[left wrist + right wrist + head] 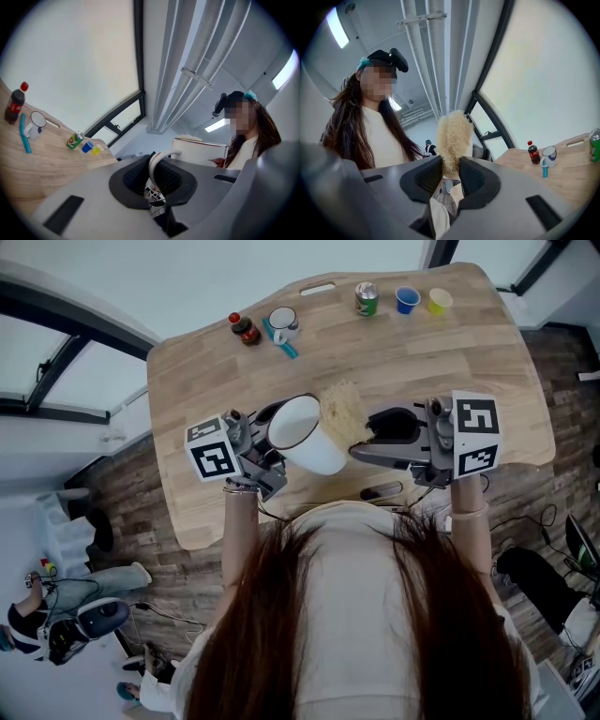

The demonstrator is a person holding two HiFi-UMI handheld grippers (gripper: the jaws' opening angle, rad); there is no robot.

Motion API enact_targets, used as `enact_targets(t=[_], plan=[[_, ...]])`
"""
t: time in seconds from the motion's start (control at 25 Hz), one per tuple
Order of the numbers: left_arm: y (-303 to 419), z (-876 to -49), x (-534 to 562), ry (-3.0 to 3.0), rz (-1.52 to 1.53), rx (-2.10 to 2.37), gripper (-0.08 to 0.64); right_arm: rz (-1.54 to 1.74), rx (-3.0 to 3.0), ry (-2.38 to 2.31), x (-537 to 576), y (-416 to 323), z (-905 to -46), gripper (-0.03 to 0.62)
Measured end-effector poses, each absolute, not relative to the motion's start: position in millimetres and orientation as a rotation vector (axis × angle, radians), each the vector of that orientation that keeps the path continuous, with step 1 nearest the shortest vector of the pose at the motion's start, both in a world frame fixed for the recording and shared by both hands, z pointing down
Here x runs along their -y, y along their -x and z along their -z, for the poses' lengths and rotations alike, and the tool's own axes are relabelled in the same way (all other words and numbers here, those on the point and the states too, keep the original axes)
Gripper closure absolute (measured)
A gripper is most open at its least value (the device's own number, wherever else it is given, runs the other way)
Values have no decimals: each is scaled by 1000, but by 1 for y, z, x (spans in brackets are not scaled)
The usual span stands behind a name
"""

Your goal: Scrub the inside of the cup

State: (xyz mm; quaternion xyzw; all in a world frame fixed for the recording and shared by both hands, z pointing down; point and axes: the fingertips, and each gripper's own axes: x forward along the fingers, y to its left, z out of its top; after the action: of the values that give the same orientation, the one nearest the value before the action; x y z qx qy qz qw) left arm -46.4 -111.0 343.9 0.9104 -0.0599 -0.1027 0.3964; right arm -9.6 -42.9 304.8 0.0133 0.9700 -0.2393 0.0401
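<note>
A white cup (307,434) hangs tilted above the table's near edge, its mouth turned up and to the left. My left gripper (265,441) is shut on the cup's handle (157,161), and the cup's body (200,150) rises beyond the jaws. A pale fibrous scrubber (343,412) touches the cup's right side, outside the mouth. My right gripper (367,440) is shut on the scrubber (452,137), which sticks up between the black pads.
On the wooden table (441,352), along the far edge, stand a cola bottle (245,328), a white mug (281,324) with a blue toothbrush (284,345), a green can (366,298), a blue cup (406,299) and a yellow cup (438,300). Another person (56,615) sits at the lower left.
</note>
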Motion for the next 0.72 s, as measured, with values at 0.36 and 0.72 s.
enact_targets(t=[0.36,0.72], plan=[[53,-354,119,-2267,218,268,537,635,-3070,120,47,11,-312,482],[62,-372,135,-2199,170,415,538,576,-3148,291,59,15,-325,482]])
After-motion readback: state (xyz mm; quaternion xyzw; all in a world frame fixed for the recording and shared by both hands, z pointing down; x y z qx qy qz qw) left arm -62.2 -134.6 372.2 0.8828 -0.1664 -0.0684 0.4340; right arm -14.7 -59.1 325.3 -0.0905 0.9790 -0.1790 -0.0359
